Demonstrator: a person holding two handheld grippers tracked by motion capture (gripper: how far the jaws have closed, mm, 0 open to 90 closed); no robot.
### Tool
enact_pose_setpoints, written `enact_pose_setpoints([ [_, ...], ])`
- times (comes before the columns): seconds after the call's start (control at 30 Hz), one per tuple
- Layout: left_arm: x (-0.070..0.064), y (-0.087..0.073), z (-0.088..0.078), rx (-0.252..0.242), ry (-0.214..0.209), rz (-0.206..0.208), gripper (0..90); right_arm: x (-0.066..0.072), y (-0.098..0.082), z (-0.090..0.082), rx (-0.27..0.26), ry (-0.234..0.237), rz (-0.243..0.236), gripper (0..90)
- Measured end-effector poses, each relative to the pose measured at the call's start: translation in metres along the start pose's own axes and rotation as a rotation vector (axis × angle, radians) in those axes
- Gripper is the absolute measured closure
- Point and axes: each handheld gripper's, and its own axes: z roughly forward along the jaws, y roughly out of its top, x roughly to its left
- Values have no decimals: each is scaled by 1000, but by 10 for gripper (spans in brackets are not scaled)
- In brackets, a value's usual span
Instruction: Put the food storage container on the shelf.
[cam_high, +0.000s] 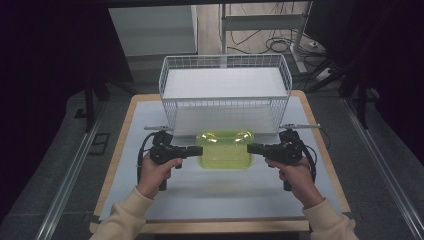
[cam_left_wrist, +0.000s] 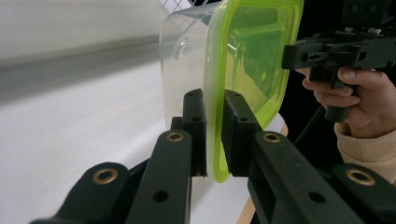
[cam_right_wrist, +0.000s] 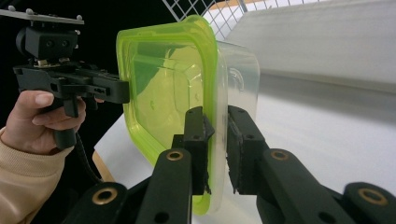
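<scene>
High view: lidded container (cam_high: 225, 149) mid-bench, 6 o'clock of wire basket (cam_high: 225, 95); left tongs (cam_high: 196, 151) and right tongs (cam_high: 251, 148) both clenched on its lime rim. Looks light, stiff, slick plastic; grip rim ends

Yellow-green lid (cam_high: 225, 149) on clear container (cam_left_wrist: 184, 70), white wire basket (cam_high: 225, 92), black tools

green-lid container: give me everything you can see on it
The clear plastic rectangular container with a translucent lime-green lid looks empty, lid on. It sits level between the two hands, in front of the white wire basket. The left gripper and right gripper each pinch the lid's rim at opposite short ends.
</scene>
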Motion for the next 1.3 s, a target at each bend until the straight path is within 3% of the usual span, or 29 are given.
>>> enact_pose_setpoints([
  [0.4,-6,21,-9,-24,7,8,817,9,24,-2,-17,-8,-27,796],
  [0.8,-14,43,-11,-45,20,38,817,8,41,-6,-48,-16,-40,801],
  [1.17,-14,57,-11,-46,22,57,818,7,53,-7,-53,-25,-31,802],
  [1.3,-14,65,-12,-47,19,58,817,8,62,-9,-60,-34,-48,801],
])
